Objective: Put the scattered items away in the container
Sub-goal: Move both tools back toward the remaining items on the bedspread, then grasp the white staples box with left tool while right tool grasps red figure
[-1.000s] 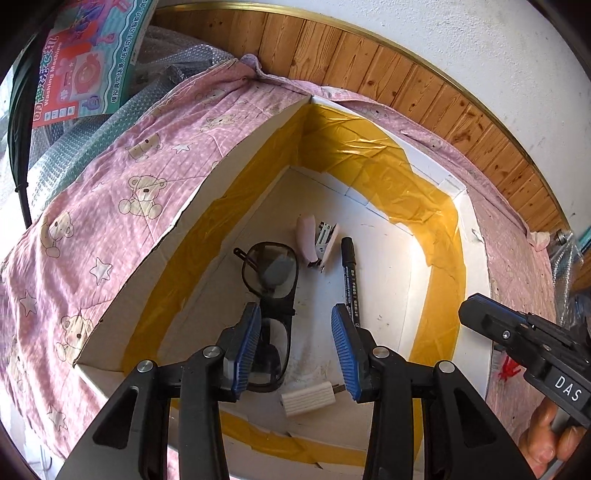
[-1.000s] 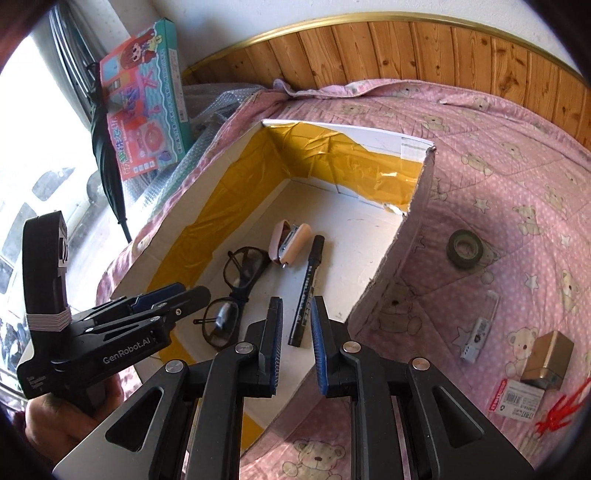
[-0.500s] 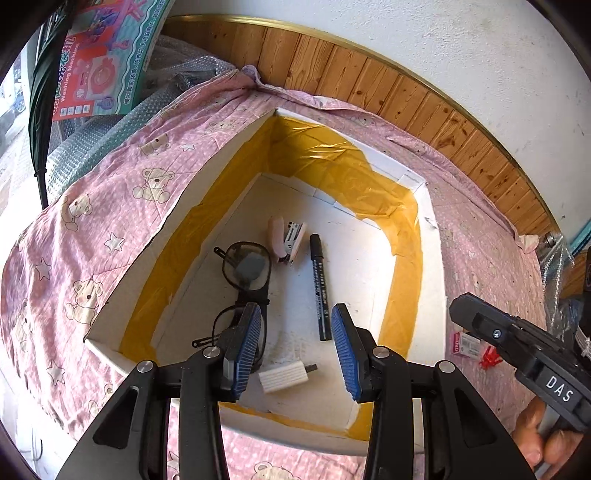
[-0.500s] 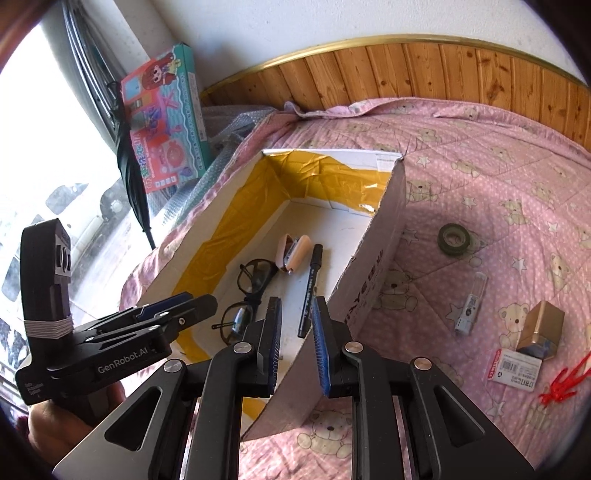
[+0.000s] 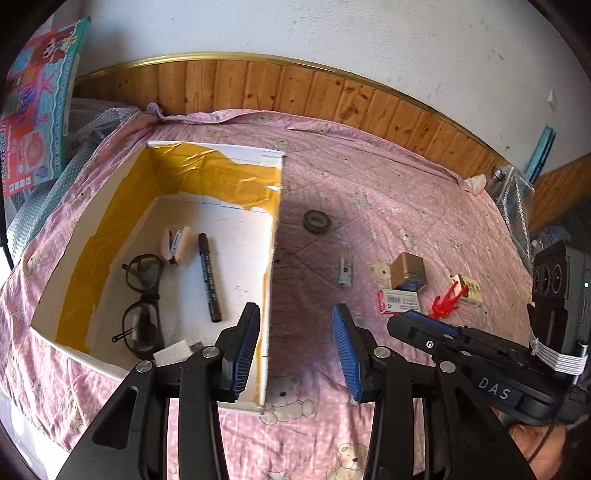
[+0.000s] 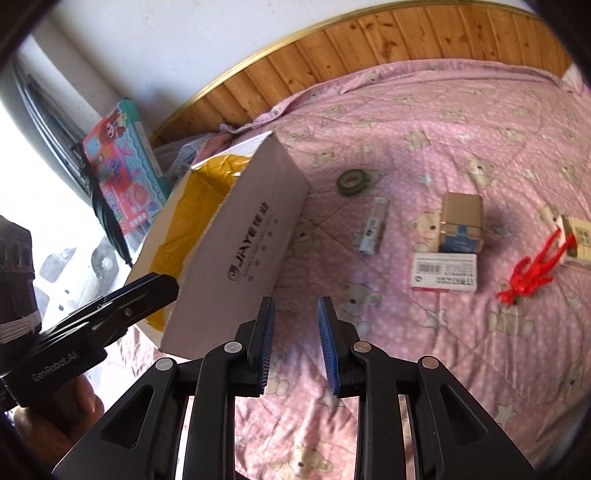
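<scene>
Left wrist: left gripper (image 5: 295, 347) wide open, empty, above box (image 5: 271, 258) wall; glasses (image 5: 142, 295), marker (image 5: 208, 277) inside. Right wrist: right gripper (image 6: 295, 343) partly open, empty; tape roll (image 6: 352, 181), red clip (image 6: 532, 273) on bedspread (image 6: 406, 332).

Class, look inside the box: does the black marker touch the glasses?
Apart. The left wrist view shows bare white box floor between the marker and the glasses.

White plaster wall (image 5: 332, 33), wood panelling (image 5: 295, 88) with a gold strip on top, pink bear-print bedsheet (image 5: 406, 192) reaching the panelling, bright daylight from the left side
</scene>
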`<state>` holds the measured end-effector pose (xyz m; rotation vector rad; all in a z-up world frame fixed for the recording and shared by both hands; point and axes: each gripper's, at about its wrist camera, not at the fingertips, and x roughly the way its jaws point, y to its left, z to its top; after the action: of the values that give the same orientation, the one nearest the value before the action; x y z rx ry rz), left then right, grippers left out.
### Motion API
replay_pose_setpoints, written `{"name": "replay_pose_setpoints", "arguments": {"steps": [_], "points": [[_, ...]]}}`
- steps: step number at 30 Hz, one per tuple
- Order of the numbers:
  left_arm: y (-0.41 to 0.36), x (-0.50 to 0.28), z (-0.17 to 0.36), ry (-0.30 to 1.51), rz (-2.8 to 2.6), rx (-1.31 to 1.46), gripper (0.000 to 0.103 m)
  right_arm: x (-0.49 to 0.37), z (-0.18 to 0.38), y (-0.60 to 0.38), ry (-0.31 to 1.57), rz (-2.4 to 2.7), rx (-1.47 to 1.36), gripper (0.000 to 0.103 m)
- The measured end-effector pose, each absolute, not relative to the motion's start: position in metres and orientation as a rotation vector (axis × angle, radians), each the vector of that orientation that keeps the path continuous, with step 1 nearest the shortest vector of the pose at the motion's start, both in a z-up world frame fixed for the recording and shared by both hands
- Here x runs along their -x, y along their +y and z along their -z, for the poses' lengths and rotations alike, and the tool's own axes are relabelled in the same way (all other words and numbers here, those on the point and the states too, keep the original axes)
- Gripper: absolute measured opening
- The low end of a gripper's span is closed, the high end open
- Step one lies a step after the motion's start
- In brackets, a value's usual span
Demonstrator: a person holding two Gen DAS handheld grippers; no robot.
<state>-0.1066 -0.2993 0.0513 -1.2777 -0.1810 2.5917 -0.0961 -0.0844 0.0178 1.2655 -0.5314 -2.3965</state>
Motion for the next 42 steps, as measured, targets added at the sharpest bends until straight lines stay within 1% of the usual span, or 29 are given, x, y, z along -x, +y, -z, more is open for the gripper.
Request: {"name": "replay_pose_setpoints", "arguments": {"steps": [9, 15, 21, 25, 28, 30, 33, 34, 35, 36, 37, 38, 39, 40, 42], "points": [[-0.213, 0.110, -0.040, -0.039, -2.447, 1.287, 0.043, 0.090, -0.003, -0.019, -0.657, 2.466, -1.295, 0.027], [-0.168, 0.126, -0.018, 0.038, -2.381, 1.310, 0.051, 0.090, 0.014, 0.016, -0.728, 2.489, -1.343, 0.027], [-0.132, 0.151, 0.017, 0.127, -2.329, 1.362, 0.055, 0.090, 0.035, 0.059, -0.856, 2.521, -1.412, 0.031], [-0.112, 0.168, 0.043, 0.172, -2.283, 1.387, 0.057, 0.092, 0.048, 0.092, -0.975, 2.558, -1.457, 0.037], [-0.104, 0.180, 0.058, 0.196, -2.265, 1.394, 0.058, 0.099, 0.057, 0.108, -1.036, 2.547, -1.472, 0.039], [-0.103, 0.187, 0.066, 0.206, -2.267, 1.381, 0.058, 0.106, 0.058, 0.110, -1.048, 2.545, -1.467, 0.039], [-0.106, 0.197, 0.079, 0.203, -2.269, 1.371, 0.059, 0.122, 0.062, 0.105, -1.010, 2.542, -1.470, 0.040], [-0.108, 0.200, 0.084, 0.182, -2.264, 1.371, 0.065, 0.129, 0.065, 0.102, -0.989, 2.538, -1.482, 0.040], [-0.112, 0.203, 0.086, 0.134, -2.269, 1.359, 0.069, 0.135, 0.069, 0.099, -0.963, 2.535, -1.491, 0.040], [-0.115, 0.206, 0.089, 0.078, -2.254, 1.376, 0.069, 0.140, 0.072, 0.096, -0.934, 2.537, -1.503, 0.038], [-0.118, 0.207, 0.091, 0.010, -2.220, 1.405, 0.069, 0.145, 0.075, 0.093, -0.898, 2.533, -1.522, 0.027], [-0.117, 0.206, 0.090, -0.025, -2.185, 1.422, 0.069, 0.148, 0.078, 0.089, -0.872, 2.528, -1.530, 0.022], [-0.112, 0.201, 0.088, -0.035, -2.113, 1.435, 0.069, 0.147, 0.078, 0.088, -0.853, 2.530, -1.524, 0.019], [-0.106, 0.196, 0.086, -0.025, -2.046, 1.441, 0.064, 0.147, 0.076, 0.087, -0.822, 2.539, -1.520, 0.016], [-0.101, 0.184, 0.076, 0.031, -2.057, 1.397, 0.064, 0.147, 0.071, 0.085, -0.770, 2.563, -1.523, 0.014]]}}
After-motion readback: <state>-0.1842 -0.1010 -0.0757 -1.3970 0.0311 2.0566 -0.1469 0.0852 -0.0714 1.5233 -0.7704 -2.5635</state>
